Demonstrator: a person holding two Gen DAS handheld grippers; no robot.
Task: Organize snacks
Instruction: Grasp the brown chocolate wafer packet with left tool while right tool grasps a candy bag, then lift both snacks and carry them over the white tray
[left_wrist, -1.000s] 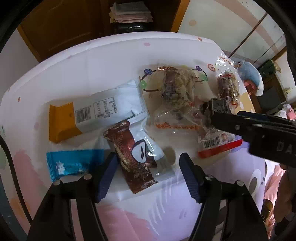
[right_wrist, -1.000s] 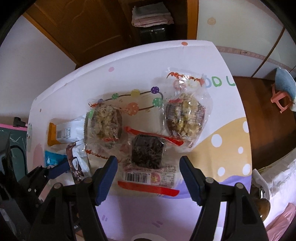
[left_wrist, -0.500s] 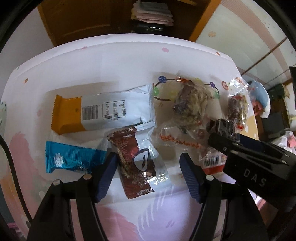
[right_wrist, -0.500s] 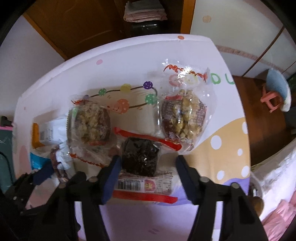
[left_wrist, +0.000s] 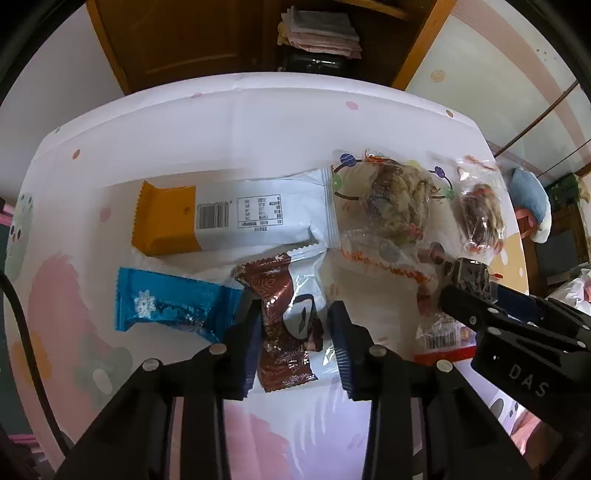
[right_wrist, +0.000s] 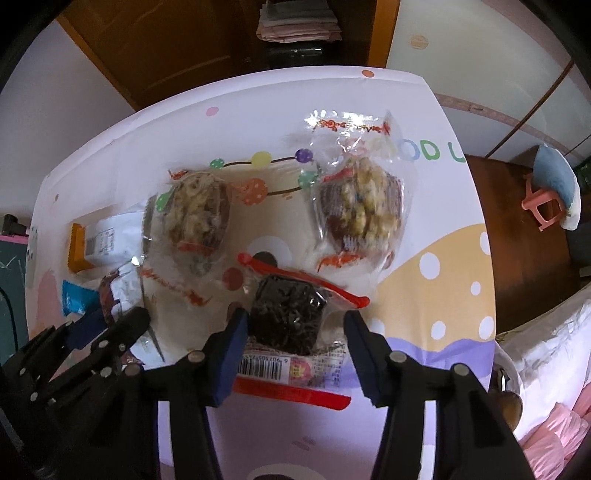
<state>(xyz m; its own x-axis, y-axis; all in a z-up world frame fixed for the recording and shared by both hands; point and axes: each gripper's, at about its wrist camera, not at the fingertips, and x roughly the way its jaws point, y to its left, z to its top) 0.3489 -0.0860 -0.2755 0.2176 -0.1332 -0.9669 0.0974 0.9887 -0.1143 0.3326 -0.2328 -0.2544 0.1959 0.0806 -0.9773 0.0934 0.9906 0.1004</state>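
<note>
Both wrist cameras are looking steeply down, close over the table (left_wrist: 258, 122). The left view is sitting over its left end, the right view over its right part. Both are taking in the orange-and-white packet (left_wrist: 221, 221) (right_wrist: 103, 243) and the folded cloths (left_wrist: 317, 33) (right_wrist: 295, 22) beyond the table's far edge.

Folded linens (left_wrist: 319, 31) (shelved), pink stool (right_wrist: 541, 203), blue cushion (right_wrist: 556, 177)

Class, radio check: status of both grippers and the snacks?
Left gripper closing around brown packet. Right gripper closing around dark cake pack. Nothing blocking either.
</note>
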